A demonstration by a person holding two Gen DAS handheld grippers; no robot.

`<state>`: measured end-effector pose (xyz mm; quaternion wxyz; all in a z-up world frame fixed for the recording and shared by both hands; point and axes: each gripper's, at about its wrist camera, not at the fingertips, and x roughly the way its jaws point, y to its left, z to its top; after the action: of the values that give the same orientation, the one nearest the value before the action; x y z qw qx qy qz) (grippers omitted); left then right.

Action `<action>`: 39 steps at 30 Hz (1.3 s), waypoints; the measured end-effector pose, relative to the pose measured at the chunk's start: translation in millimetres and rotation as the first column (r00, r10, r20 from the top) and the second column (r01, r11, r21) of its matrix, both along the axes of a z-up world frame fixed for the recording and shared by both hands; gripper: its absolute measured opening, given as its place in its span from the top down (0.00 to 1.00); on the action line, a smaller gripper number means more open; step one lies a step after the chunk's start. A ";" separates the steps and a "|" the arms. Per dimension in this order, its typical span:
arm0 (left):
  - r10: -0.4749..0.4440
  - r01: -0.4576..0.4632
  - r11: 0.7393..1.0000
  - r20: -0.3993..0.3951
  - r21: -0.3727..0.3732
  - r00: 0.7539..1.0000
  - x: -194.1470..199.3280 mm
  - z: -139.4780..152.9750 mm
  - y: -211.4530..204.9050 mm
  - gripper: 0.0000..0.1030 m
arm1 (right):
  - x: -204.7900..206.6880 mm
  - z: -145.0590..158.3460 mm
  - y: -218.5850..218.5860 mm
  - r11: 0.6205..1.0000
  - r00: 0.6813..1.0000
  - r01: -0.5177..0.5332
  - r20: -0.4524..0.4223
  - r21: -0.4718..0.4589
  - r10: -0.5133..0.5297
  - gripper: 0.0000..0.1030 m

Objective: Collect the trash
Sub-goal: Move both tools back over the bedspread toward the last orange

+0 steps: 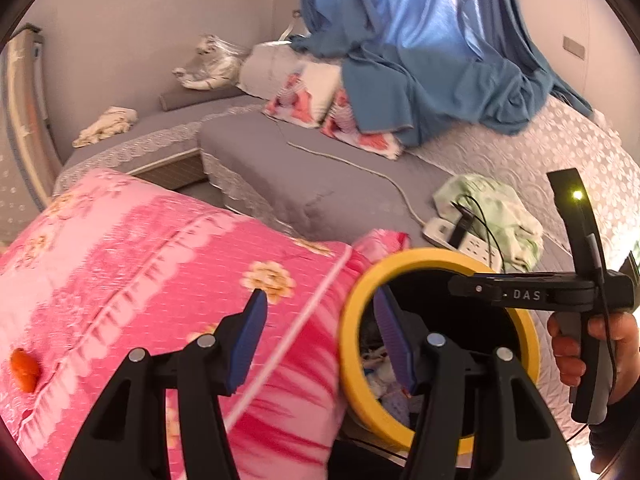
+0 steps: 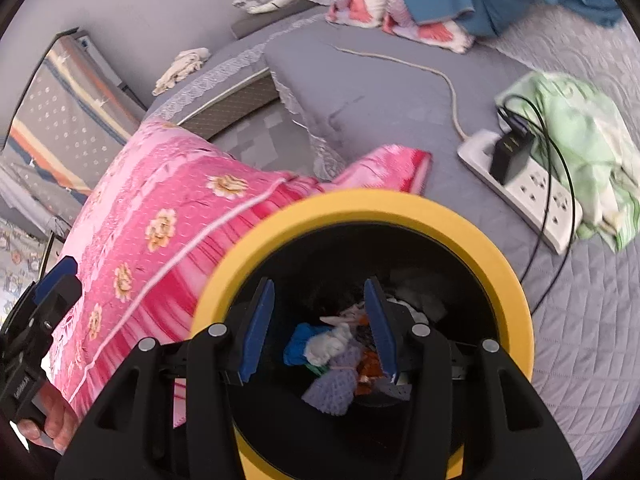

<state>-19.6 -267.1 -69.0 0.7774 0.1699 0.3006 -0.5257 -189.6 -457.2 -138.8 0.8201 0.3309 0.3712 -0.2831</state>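
A black trash bin with a yellow rim (image 2: 500, 256) stands on the grey bed; it also shows in the left wrist view (image 1: 348, 344). Inside lie several scraps: blue, white, lilac and orange pieces (image 2: 336, 356). My right gripper (image 2: 320, 300) is open and empty, held over the bin's mouth. My left gripper (image 1: 320, 316) is open and empty, over the edge of a pink floral quilt (image 1: 160, 256) beside the bin. A small orange scrap (image 1: 24, 368) lies on the quilt at the far left. The right gripper's body (image 1: 560, 292) is above the bin in the left wrist view.
A white power strip (image 2: 528, 188) with a black charger and cables lies right of the bin, beside a green cloth (image 2: 580, 140). A blue curtain (image 1: 432, 48) drapes onto the bed. Floral pillows (image 1: 312, 96) and a crumpled cream cloth (image 1: 108, 124) lie farther back.
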 end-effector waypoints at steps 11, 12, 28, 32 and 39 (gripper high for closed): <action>0.171 -0.166 0.982 0.057 -0.091 0.984 34.5 39.8 54.4 0.49 | 35.7 35.0 21.8 0.992 0.996 -0.075 0.045 -0.098 0.080 0.57; 0.191 -0.184 0.978 0.065 -0.098 0.979 37.0 43.0 60.0 0.49 | 39.5 38.9 24.6 0.990 0.995 -0.082 0.046 -0.114 0.088 0.57; 0.453 -0.433 0.883 0.091 -0.182 0.887 74.3 72.9 154.5 0.49 | 110.0 89.1 84.0 0.943 0.957 -0.230 0.122 -0.239 0.265 0.55; 0.528 -0.502 0.841 0.104 -0.200 0.843 79.3 79.5 180.6 0.49 | 125.3 100.7 102.4 0.929 0.941 -0.257 0.149 -0.267 0.304 0.51; 0.633 -0.596 0.765 0.118 -0.243 0.765 81.8 92.2 225.4 0.49 | 151.5 121.2 139.7 0.896 0.903 -0.315 0.193 -0.313 0.385 0.48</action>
<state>62.2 -41.7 23.2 0.9448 0.0361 0.2111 -0.2480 -38.1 -317.5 -17.7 0.9357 0.1740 0.2760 -0.1344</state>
